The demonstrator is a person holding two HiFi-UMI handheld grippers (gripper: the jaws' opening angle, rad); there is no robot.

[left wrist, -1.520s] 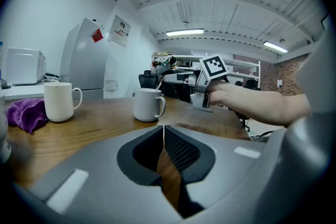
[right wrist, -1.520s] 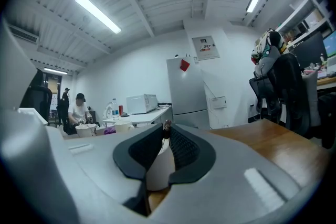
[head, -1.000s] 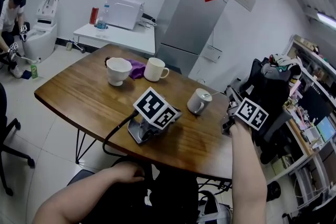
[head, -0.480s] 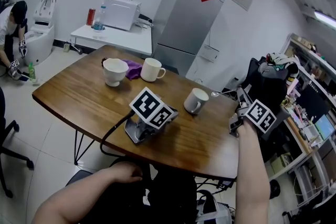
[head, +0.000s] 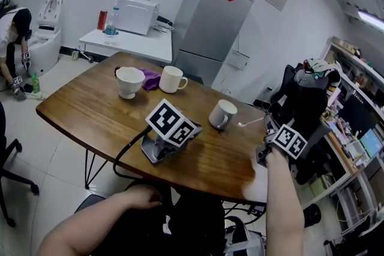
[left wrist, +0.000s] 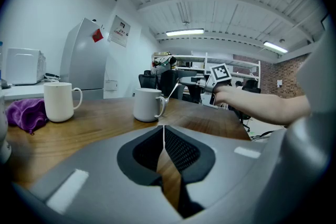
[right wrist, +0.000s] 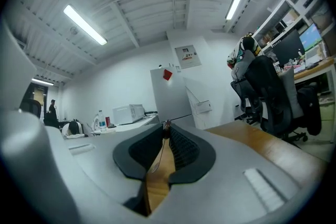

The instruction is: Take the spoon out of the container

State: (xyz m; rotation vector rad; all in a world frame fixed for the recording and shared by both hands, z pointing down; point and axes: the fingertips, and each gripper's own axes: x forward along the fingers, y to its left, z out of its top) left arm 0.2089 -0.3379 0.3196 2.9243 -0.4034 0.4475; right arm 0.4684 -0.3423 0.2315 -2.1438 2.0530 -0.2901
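Note:
A white mug (head: 223, 114) stands on the wooden table (head: 90, 108). Just right of it is a thin metal spoon (head: 249, 123), outside the mug and low over the table; whether it touches the wood is unclear. My right gripper (head: 266, 125) is shut on the spoon's handle end. In the left gripper view the spoon (left wrist: 173, 91) slants from the mug (left wrist: 147, 105) up toward the right gripper. The left gripper (head: 198, 130) lies on the table, unheld, with its jaws shut and empty (left wrist: 163, 128). In the right gripper view the jaws (right wrist: 166, 124) pinch the thin handle at their tip.
Another white mug (head: 172, 78), a white cup (head: 130, 81) and a purple cloth (head: 150, 77) sit at the table's far side. A cable (head: 123, 156) drops over the front edge. A fridge (head: 210, 21) and a side table (head: 129, 40) stand behind, a loaded chair (head: 309, 99) at right.
The right gripper drew back from the mug, lifted the spoon clear of it, then came down to the mug's right. The left gripper has stayed put on the table.

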